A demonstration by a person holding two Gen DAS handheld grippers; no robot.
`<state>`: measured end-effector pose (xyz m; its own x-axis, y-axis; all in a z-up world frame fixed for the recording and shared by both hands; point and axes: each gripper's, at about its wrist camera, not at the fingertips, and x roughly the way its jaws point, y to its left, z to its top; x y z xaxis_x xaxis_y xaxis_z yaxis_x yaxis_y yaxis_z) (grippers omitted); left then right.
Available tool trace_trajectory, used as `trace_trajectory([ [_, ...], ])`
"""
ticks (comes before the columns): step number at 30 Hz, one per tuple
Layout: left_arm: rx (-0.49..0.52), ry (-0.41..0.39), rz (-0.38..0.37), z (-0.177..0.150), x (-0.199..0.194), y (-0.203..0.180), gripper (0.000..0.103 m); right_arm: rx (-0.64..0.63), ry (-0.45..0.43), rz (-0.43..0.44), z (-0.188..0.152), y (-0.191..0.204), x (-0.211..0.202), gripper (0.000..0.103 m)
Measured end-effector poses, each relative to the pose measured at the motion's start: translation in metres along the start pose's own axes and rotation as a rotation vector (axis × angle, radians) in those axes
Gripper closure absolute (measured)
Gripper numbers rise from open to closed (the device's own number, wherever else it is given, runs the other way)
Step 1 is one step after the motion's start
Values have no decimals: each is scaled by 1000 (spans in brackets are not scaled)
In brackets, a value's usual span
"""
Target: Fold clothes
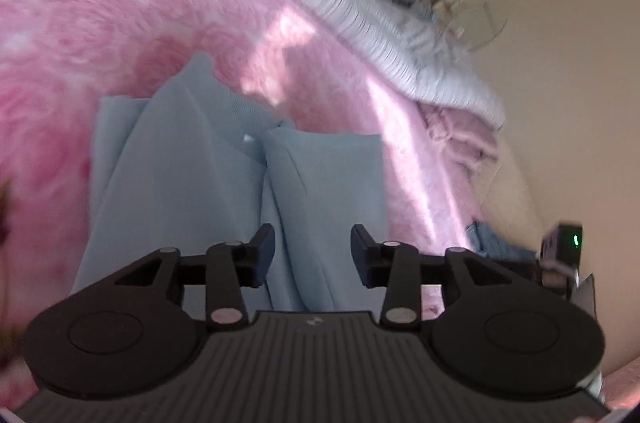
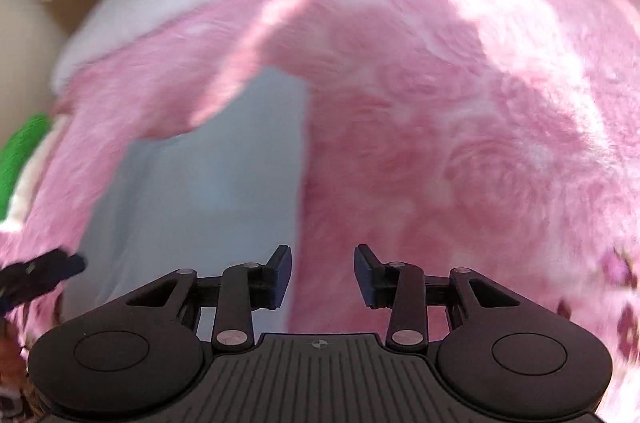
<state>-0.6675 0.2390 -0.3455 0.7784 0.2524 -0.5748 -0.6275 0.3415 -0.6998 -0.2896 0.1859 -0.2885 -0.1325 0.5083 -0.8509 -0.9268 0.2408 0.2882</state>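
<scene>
Black tool (image 1: 313, 255), silver pivot screws

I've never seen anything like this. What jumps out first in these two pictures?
A fluffy pink blanket fills almost everything. On it lies a pale blue garment, partly folded, in the middle of the left view. At the bottom of each picture a black gripper juts in, the left gripper and right gripper, both open and holding nothing.

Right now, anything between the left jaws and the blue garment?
Nothing. In the left wrist view the left gripper hangs open just above the blue garment; only its folded cloth shows in the gap, and the pads press on nothing.
</scene>
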Motion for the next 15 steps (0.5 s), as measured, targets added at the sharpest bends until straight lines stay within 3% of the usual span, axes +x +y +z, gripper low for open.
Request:
trace_trajectory([
  [4, -52, 118, 3, 25, 38, 16, 65, -2, 99, 2, 29, -8, 29, 64],
  [9, -175, 185, -87, 35, 67, 37, 60, -69, 166, 30, 46, -7, 57, 64],
  [12, -208, 204, -151, 32, 74, 41, 61, -104, 184, 34, 35, -5, 62, 64],
  [13, -200, 208, -162, 32, 75, 40, 67, -111, 185, 32, 32, -3, 66, 64],
  [14, -184, 208, -169, 32, 74, 37, 87, -115, 183, 28, 31, -3, 66, 64],
  [15, -169, 206, -177, 33, 72, 35, 93, -118, 182, 30, 30, -1, 66, 64],
])
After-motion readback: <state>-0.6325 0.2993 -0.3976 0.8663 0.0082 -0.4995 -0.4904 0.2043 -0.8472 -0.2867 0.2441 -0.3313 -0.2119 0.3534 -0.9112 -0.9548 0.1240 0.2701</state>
